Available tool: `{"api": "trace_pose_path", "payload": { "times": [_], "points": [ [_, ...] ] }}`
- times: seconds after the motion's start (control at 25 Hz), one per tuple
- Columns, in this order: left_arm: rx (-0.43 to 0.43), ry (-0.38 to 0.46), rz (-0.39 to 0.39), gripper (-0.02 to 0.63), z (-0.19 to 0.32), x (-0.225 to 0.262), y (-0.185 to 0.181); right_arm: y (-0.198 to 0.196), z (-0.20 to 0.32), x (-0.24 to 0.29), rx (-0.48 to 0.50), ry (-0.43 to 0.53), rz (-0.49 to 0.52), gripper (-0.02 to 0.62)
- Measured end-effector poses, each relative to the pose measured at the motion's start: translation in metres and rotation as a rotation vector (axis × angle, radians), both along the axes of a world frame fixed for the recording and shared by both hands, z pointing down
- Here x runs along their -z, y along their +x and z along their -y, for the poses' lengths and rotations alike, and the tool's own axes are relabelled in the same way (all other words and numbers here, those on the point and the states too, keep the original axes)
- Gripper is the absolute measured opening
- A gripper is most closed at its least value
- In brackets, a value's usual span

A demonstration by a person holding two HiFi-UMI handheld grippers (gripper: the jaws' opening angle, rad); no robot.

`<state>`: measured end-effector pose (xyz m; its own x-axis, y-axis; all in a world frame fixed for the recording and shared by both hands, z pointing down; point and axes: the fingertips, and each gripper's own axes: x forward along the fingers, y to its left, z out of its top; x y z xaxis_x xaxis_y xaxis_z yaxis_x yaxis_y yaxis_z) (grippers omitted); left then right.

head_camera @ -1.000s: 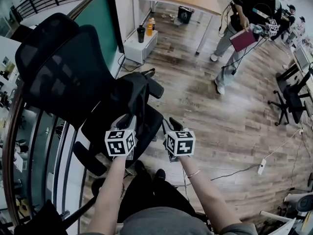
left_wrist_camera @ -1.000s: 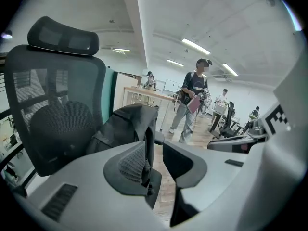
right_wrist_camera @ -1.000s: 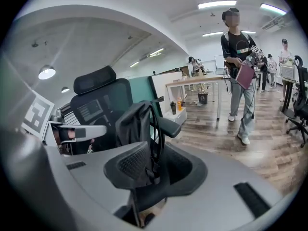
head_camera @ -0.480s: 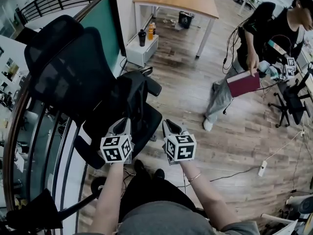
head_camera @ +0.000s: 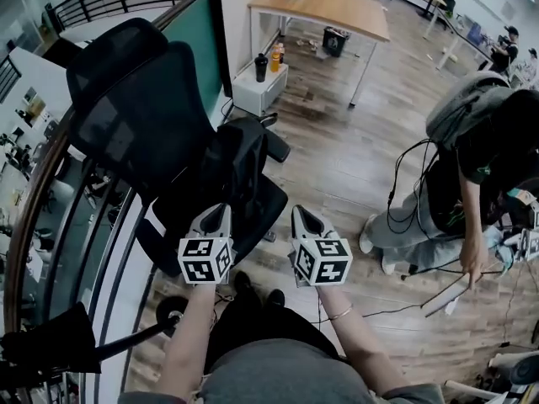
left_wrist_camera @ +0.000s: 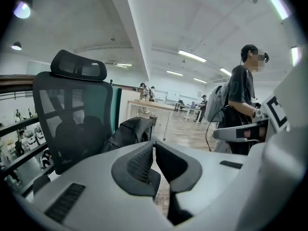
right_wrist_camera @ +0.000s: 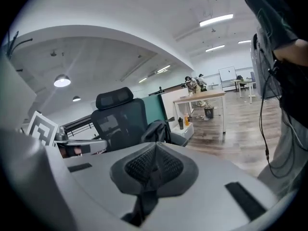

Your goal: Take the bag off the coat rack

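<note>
The black bag [head_camera: 237, 163] is sitting slumped on the seat of a black mesh office chair [head_camera: 139, 116], in front of the backrest and close to the armrest on the seat's far edge. In the head view both claws are hovering side by side above the wooden floor [head_camera: 354, 171], near the seat's front edge and apart from the bag.

The left claw [head_camera: 216, 211] is pointing toward the bag. In the left gripper view its jaws are finishing their closing, with the tips meeting and nothing between them.

The right claw [head_camera: 301, 212] is hanging just beside it. In the right gripper view its ribbed pads are pressing flat together, gripping nothing.

Beyond the chair, a light wooden desk [head_camera: 324, 2] is standing. A person [head_camera: 480, 154] wearing a backpack is bending over at the right edge of the head view.
</note>
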<state>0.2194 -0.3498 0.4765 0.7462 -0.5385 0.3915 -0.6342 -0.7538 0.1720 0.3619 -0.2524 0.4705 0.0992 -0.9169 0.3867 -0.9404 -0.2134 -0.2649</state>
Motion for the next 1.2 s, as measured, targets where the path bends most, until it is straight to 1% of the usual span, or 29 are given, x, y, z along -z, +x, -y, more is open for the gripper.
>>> {"api": "trace_pose_path", "payload": {
  "times": [0.16, 0.44, 0.64, 0.92, 1.2],
  "points": [
    [0.005, 0.005, -0.005, 0.035, -0.012, 0.003, -0.006, -0.005, -0.009, 0.008, 0.006, 0.021, -0.004, 0.002],
    [0.019, 0.008, -0.011, 0.035, -0.019, 0.005, -0.011, -0.004, -0.019, 0.009, -0.010, 0.019, -0.026, 0.002],
    [0.021, 0.014, -0.014, 0.035, -0.026, 0.008, -0.016, -0.010, -0.024, 0.011, -0.003, 0.016, -0.064, 0.002],
    [0.026, 0.002, -0.026, 0.035, -0.021, 0.012, -0.017, -0.017, -0.021, 0.012, -0.002, 0.008, -0.087, 0.002],
    [0.012, 0.020, -0.001, 0.035, -0.014, 0.013, -0.018, -0.020, -0.015, 0.013, -0.007, 0.008, -0.096, 0.002]
  ]
}}
